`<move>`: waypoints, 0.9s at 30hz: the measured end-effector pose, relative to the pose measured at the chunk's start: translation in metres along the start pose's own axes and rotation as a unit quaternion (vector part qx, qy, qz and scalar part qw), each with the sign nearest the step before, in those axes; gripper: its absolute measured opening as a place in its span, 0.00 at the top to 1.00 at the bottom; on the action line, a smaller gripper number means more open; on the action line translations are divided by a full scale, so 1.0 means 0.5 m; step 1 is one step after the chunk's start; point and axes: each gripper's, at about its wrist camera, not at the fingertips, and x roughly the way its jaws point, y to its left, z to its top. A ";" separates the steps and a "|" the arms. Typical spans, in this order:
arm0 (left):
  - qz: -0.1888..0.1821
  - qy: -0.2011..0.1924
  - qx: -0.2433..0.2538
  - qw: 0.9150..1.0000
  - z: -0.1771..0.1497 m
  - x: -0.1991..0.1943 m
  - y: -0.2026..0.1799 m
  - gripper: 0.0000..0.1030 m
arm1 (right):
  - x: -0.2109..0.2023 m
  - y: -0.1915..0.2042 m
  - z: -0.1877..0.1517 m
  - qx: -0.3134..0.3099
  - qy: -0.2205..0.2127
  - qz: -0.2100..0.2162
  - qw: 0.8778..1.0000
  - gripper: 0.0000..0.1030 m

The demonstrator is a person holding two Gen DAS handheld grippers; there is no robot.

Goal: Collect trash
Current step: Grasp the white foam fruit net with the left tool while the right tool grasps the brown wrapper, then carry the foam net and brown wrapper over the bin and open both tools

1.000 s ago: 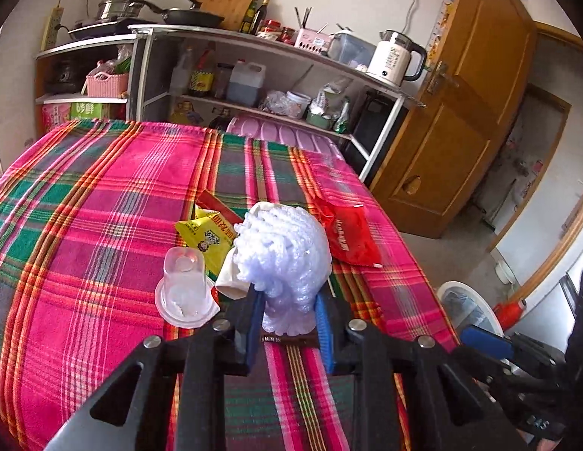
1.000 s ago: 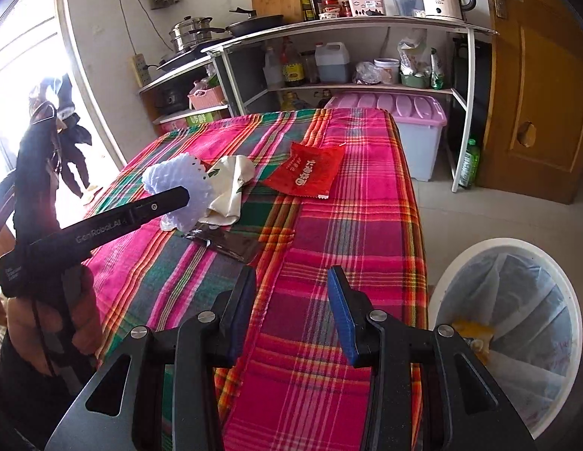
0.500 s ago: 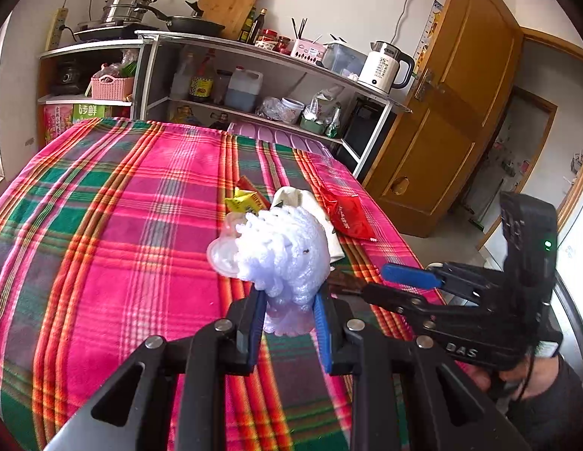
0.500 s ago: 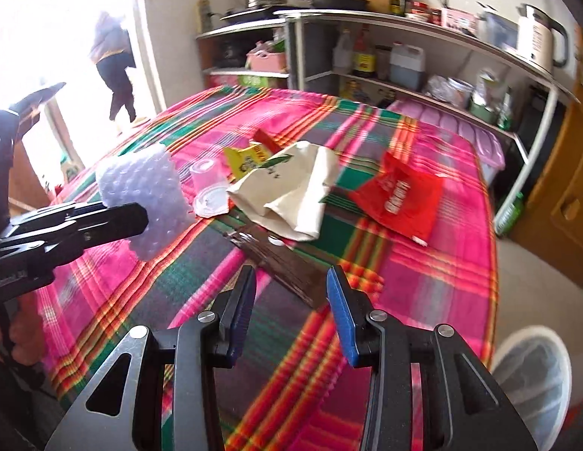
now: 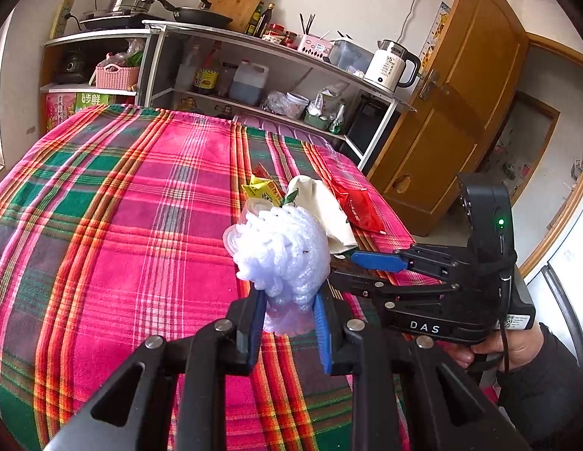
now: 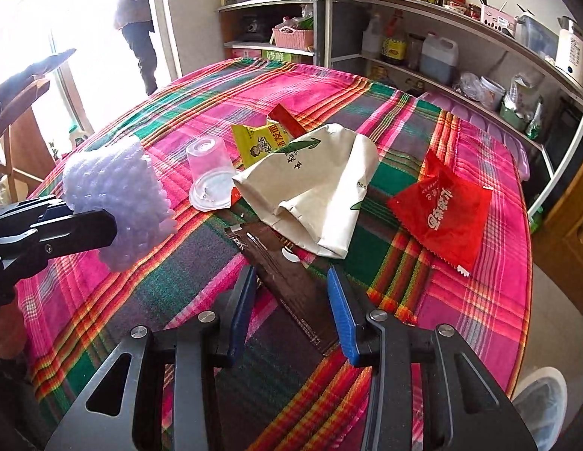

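My left gripper (image 5: 287, 312) is shut on a white bubble-wrap wad (image 5: 282, 251), held above the plaid tablecloth (image 5: 122, 225). The right wrist view shows the same wad (image 6: 118, 191) at the left. My right gripper (image 6: 291, 300) hangs low over a flat brown wrapper (image 6: 287, 274). Its jaws are closing, with the wrapper's near end between the blue pads, which are not pressing on it. Beyond lie a cream paper bag (image 6: 317, 188), an upturned clear cup (image 6: 210, 174), a yellow packet (image 6: 259, 141) and a red packet (image 6: 443, 210).
A white bin (image 6: 543, 406) lined with a bag stands on the floor off the table's right corner. Kitchen shelves (image 6: 441, 37) run behind the table and a wooden door (image 5: 453, 120) is at right. A person (image 6: 137, 18) stands in the bright doorway. A wooden chair (image 6: 24, 112) sits at left.
My right gripper swung from the bin side to the table, rolled and dropped over the brown wrapper. My left gripper drew back from the pile, still holding the wad.
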 end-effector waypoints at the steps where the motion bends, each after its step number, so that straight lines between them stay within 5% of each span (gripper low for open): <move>1: 0.000 0.001 0.001 1.000 -0.001 0.001 -0.001 0.76 | -0.002 0.002 -0.003 0.001 0.000 -0.002 1.000 0.64; 6: -0.003 0.007 0.009 1.000 -0.003 0.005 -0.018 0.76 | -0.034 0.006 -0.034 0.038 -0.001 -0.018 0.999 0.75; 27: -0.040 0.032 0.074 0.996 -0.049 -0.006 -0.195 0.76 | -0.257 -0.034 -0.205 0.185 -0.072 -0.060 0.978 0.77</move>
